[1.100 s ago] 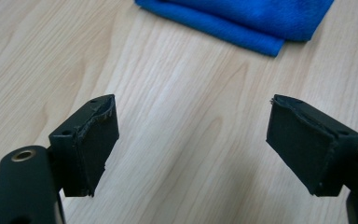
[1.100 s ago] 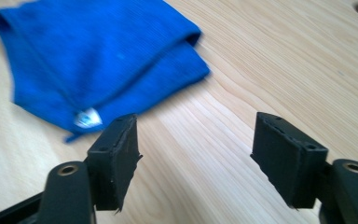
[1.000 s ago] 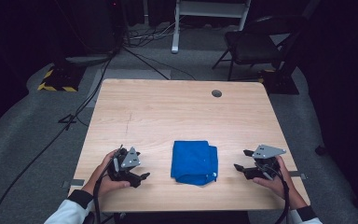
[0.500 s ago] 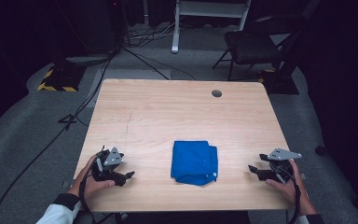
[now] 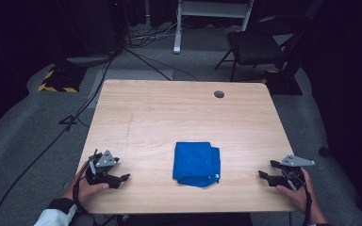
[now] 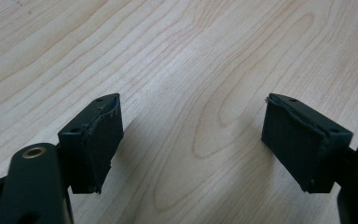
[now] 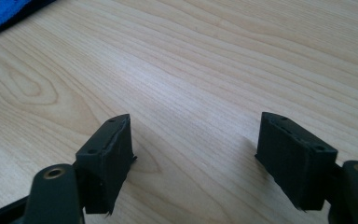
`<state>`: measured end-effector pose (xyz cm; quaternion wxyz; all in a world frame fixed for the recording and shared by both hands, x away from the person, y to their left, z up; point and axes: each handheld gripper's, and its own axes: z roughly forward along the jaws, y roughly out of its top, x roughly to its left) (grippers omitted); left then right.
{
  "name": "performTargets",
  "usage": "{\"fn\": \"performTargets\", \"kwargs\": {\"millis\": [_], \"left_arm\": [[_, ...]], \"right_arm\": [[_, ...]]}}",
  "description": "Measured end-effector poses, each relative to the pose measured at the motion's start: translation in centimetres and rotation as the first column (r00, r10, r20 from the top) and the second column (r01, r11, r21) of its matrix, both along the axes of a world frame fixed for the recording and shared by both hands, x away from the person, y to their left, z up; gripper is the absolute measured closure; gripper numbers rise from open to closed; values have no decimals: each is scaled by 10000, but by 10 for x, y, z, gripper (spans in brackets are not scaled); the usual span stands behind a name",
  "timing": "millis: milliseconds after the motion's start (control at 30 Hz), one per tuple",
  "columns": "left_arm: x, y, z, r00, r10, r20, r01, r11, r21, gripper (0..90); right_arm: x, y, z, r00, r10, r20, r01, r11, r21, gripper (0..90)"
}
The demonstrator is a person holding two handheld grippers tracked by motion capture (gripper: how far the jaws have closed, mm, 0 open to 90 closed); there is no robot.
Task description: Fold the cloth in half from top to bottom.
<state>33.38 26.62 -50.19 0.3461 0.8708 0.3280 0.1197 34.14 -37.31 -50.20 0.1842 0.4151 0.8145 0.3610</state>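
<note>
Wooden table (image 5: pixel 169 113) bears folded blue cloth (image 5: pixel 196 164).

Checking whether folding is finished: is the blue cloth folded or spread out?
Folded: the blue cloth lies as a compact rectangle with layered edges at its right side.

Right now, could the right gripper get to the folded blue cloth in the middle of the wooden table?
Probably yes. The right gripper sits open near the table's right edge, and bare light wooden table lies between it and the folded blue cloth, with nothing in the way.
</note>
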Motion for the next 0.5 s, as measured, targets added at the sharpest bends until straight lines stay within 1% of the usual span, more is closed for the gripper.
{"fn": "performTargets", "kwargs": {"millis": [133,500], "left_arm": [[-1,3,-2,9999,-90,138,92,9999,-123,204],[-2,3,-2,9999,-5,152,7,9999,-135,195]], "right_arm": [[-3,-1,-1,9998,-139,107,139,9999,3,255],[-4,-1,-1,9997,-229,62,229,9997,-2,243]]}}
